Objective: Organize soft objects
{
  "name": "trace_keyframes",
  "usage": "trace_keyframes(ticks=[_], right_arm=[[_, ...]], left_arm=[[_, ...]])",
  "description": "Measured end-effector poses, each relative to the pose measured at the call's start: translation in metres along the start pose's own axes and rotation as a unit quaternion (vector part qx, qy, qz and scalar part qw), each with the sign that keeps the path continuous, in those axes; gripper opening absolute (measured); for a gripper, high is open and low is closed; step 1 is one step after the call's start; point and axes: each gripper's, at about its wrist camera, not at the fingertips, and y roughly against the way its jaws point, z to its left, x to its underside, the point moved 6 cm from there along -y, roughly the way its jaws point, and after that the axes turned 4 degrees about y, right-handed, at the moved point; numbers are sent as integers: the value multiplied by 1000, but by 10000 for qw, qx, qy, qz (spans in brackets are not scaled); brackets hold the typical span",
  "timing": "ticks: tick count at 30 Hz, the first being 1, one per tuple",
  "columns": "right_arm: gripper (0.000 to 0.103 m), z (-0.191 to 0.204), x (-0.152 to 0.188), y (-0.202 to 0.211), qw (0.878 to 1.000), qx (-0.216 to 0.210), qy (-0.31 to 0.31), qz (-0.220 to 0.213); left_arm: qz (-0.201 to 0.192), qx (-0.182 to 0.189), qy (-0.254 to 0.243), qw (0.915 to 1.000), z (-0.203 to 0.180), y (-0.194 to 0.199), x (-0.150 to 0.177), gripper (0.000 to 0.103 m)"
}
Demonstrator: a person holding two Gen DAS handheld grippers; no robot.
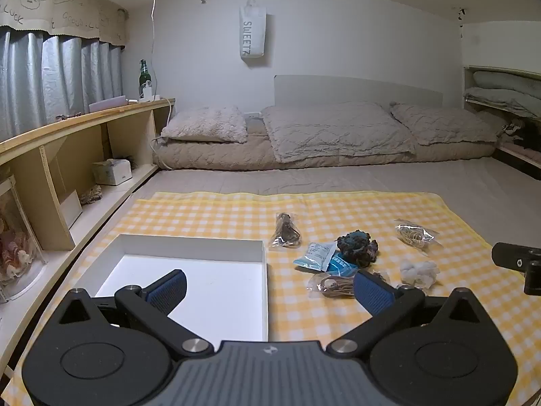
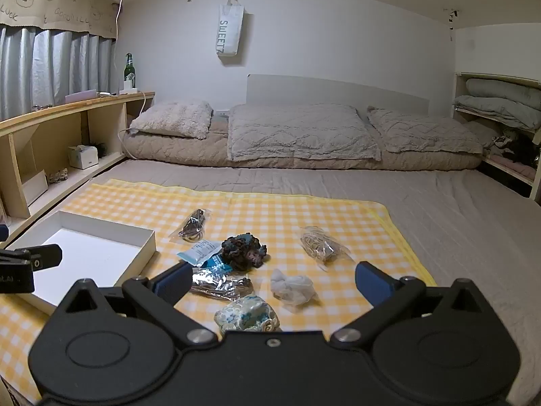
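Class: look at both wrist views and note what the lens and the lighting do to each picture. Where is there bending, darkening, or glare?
Left wrist view: the shelf edge bows in a curve, corners go black, and the white box is bright but not blown out. Right wrist view: the same barrel bending on the shelf and ceiling line, dim even room light, and a small glint on the foil packet.

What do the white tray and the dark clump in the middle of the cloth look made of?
White tray: likely matte cardboard, with thin, straight, crisply folded walls. Dark clump: seemingly fuzzy fabric or yarn, dark with teal patches, bunched and lumpy; exact fibre unclear.
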Motion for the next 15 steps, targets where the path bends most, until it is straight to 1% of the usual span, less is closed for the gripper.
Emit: trace_keyframes(ticks=[15], right_arm=[[103, 0, 0, 0, 10000, 14, 10, 21]], left_arm=[[25, 3, -11, 10000, -2, -1, 4, 103]])
